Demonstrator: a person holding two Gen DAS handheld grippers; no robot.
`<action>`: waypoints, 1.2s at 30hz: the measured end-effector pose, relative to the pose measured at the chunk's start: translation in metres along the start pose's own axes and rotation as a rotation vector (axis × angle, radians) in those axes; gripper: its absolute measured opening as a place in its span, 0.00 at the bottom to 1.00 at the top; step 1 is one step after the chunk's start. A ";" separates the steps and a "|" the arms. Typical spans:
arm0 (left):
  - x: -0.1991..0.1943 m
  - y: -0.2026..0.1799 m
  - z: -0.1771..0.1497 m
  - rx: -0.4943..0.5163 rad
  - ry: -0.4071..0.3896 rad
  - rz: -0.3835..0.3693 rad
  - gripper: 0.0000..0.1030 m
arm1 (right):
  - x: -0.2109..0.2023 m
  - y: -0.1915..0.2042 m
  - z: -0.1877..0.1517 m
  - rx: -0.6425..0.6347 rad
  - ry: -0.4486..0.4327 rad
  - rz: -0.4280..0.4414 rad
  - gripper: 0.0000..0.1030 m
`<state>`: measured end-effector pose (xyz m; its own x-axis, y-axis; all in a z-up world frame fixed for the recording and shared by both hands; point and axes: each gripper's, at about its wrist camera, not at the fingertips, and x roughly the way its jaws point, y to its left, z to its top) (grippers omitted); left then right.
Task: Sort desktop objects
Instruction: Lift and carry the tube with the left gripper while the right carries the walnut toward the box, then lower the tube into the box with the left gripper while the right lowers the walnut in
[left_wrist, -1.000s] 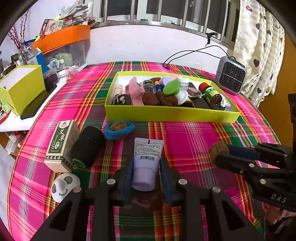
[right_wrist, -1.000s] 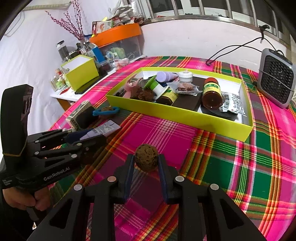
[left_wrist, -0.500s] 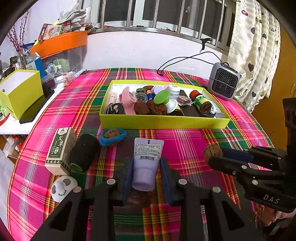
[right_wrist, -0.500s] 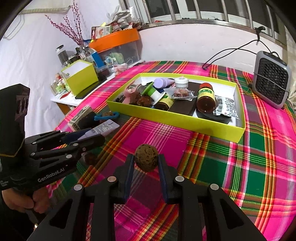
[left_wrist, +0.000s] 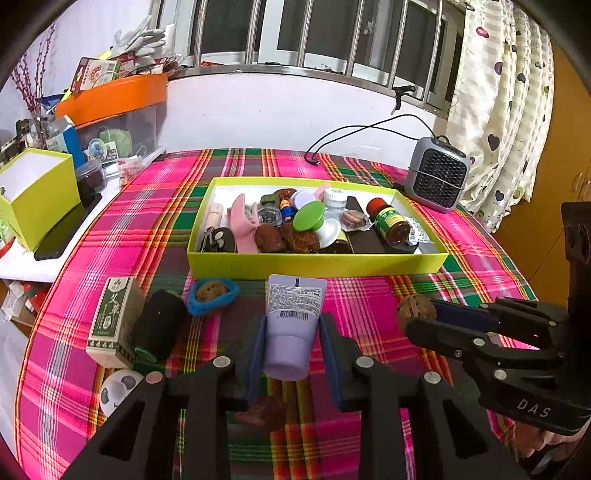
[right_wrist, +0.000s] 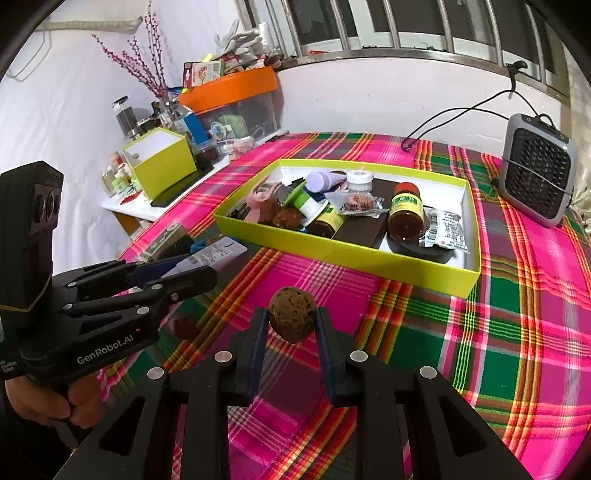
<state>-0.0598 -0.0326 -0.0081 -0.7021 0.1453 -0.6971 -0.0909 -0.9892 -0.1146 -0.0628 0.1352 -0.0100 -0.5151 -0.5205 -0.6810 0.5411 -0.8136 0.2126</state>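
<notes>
Both loads are rising clear of the plaid surface toward the yellow tray, your left tongs clamping the purple tube, right tongs pinching the brown ball, which is risking rolling free if you're tilting.

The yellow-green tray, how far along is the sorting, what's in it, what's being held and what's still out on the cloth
Well along: the yellow-green tray already holds jars, bottles and a pink clip. In hand: the left gripper clamps a lilac tube, the right gripper a brown ball, both off the cloth. Left outside: green box, black roll, blue ring, panda ball, brown lump.
</notes>
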 end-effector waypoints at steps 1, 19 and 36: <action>0.000 -0.001 0.001 0.001 -0.002 -0.001 0.29 | 0.000 0.000 0.000 0.000 -0.001 -0.001 0.26; 0.005 -0.004 0.028 0.013 -0.047 -0.012 0.29 | 0.001 -0.002 0.024 -0.021 -0.037 -0.028 0.26; 0.023 -0.003 0.065 0.022 -0.083 -0.013 0.29 | 0.009 -0.014 0.061 -0.027 -0.086 -0.070 0.27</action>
<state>-0.1217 -0.0276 0.0219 -0.7566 0.1574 -0.6346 -0.1153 -0.9875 -0.1074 -0.1160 0.1257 0.0237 -0.6071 -0.4839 -0.6303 0.5186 -0.8423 0.1471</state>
